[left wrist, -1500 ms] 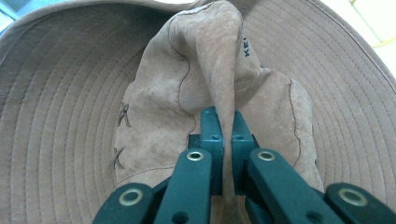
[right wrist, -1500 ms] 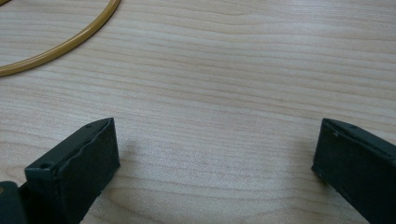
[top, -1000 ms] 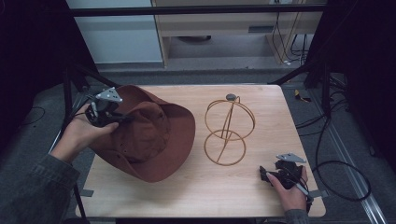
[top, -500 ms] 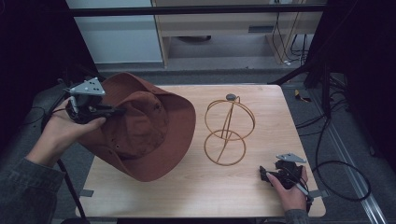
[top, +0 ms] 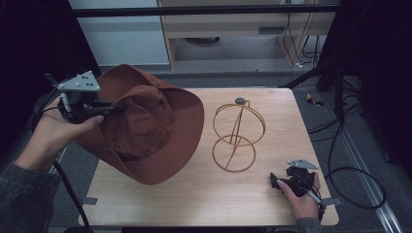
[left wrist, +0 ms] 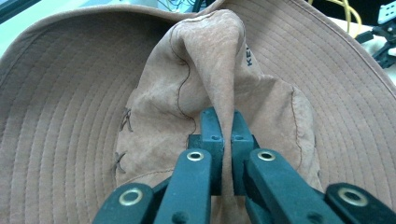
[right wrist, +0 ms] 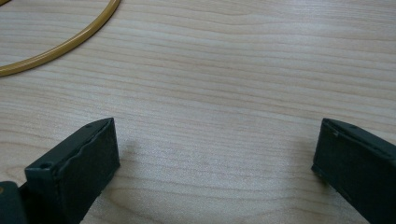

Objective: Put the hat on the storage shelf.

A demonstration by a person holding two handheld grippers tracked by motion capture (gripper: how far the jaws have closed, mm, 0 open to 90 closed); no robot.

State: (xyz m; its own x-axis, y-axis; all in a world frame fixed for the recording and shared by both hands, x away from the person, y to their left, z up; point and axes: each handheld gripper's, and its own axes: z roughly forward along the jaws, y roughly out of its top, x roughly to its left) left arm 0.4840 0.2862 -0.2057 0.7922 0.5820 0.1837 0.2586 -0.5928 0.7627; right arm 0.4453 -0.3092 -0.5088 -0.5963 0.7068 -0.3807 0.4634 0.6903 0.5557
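Left hand-held gripper [left wrist: 223,140] pinching brown hat [top: 145,126] crown, lifted; next, probably onto wire stand [top: 238,136] rightward. Right hand-held gripper [right wrist: 215,154] wide open, empty, resting on desk [top: 252,204].

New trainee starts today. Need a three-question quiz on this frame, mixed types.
1. True or false: the left gripper is shut on a fold of the hat.
2. The right gripper is: A) open, low at the table; B) shut on the stand; C) lifting the hat.
3. Fill in: the wire stand is ___ of the hat, as the high view shows it.

Key: 1 true; 2 A; 3 right.
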